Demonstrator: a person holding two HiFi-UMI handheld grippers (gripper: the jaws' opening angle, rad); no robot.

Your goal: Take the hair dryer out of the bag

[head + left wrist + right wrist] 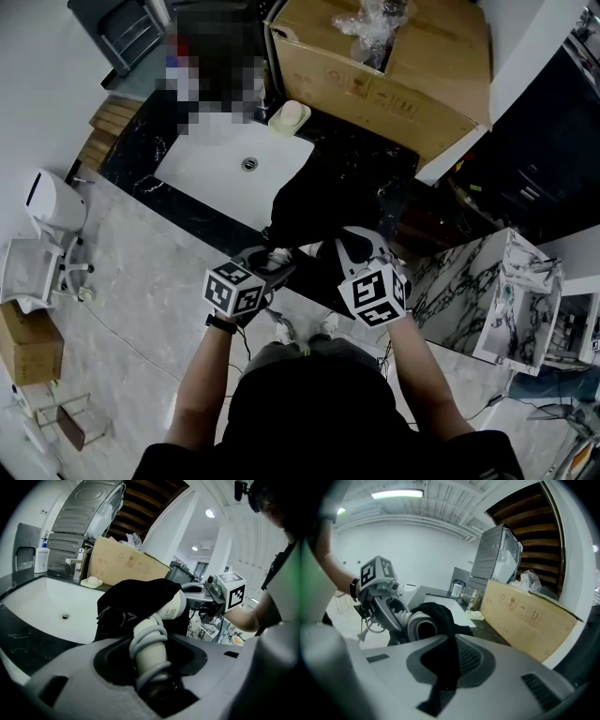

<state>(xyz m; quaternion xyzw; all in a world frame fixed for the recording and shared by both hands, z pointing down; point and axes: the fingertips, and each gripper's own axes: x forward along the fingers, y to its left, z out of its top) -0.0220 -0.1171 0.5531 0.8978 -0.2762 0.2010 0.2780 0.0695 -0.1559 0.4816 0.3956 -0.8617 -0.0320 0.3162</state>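
Observation:
A black fabric bag [314, 204] sits at the front edge of the dark counter, half over a white hair dryer [171, 607]. In the left gripper view my left gripper [151, 666] is shut on the dryer's handle [149, 644], which has its grey cord wound round it. The dryer's body still sits under the bag's edge [136, 597]. In the right gripper view my right gripper [447, 665] is shut on a fold of the black bag [440, 616], and the dryer's round barrel [419, 626] shows just left of it, next to the left gripper [395, 615].
A white sink [211, 159] lies in the black marble counter [370, 155] behind the bag. A soap dish [289, 115] and a large cardboard box [394, 66] stand at the back. A soap bottle [41, 557] and a tap [77, 565] are beside the basin.

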